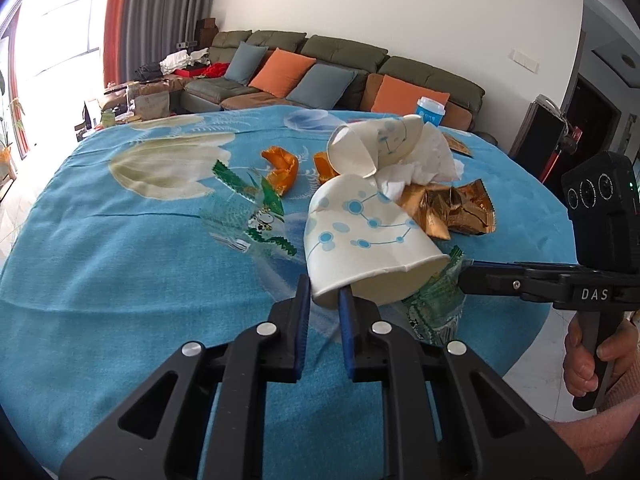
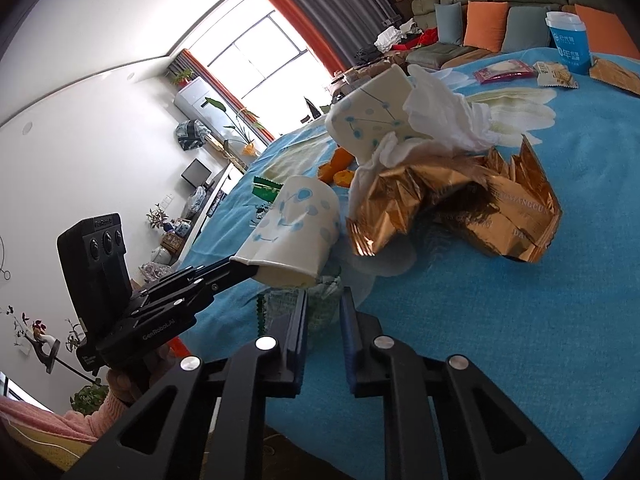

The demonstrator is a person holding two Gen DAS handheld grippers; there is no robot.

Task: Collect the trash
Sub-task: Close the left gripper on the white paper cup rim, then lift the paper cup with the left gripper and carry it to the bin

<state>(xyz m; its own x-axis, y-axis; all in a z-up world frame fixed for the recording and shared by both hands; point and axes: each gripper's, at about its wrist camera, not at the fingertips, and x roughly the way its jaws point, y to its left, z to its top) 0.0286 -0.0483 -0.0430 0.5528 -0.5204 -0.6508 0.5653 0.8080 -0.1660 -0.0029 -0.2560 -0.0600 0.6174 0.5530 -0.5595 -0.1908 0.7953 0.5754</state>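
A white paper cup (image 1: 360, 236) with blue dots lies on its side on the blue tablecloth (image 1: 120, 260). My left gripper (image 1: 325, 300) is shut on the cup's rim, one pad outside and one inside; the right wrist view shows the same left gripper (image 2: 250, 268) at the cup (image 2: 296, 232). My right gripper (image 2: 325, 304) is shut on a clear green-printed wrapper (image 2: 320, 300) just below the cup. From the left wrist that right gripper (image 1: 464, 276) comes in from the right onto the wrapper (image 1: 432, 304). Behind lie a crushed cup (image 1: 372, 144), tissue (image 1: 424, 160) and a gold wrapper (image 1: 448, 208).
Orange peels (image 1: 282, 164) and another green wrapper (image 1: 256, 208) lie left of the pile. A blue lidded cup (image 2: 568, 44) and snack packets (image 2: 504, 70) sit at the far side. A sofa (image 1: 340, 60) stands beyond the table. The table's edge curves close on my right.
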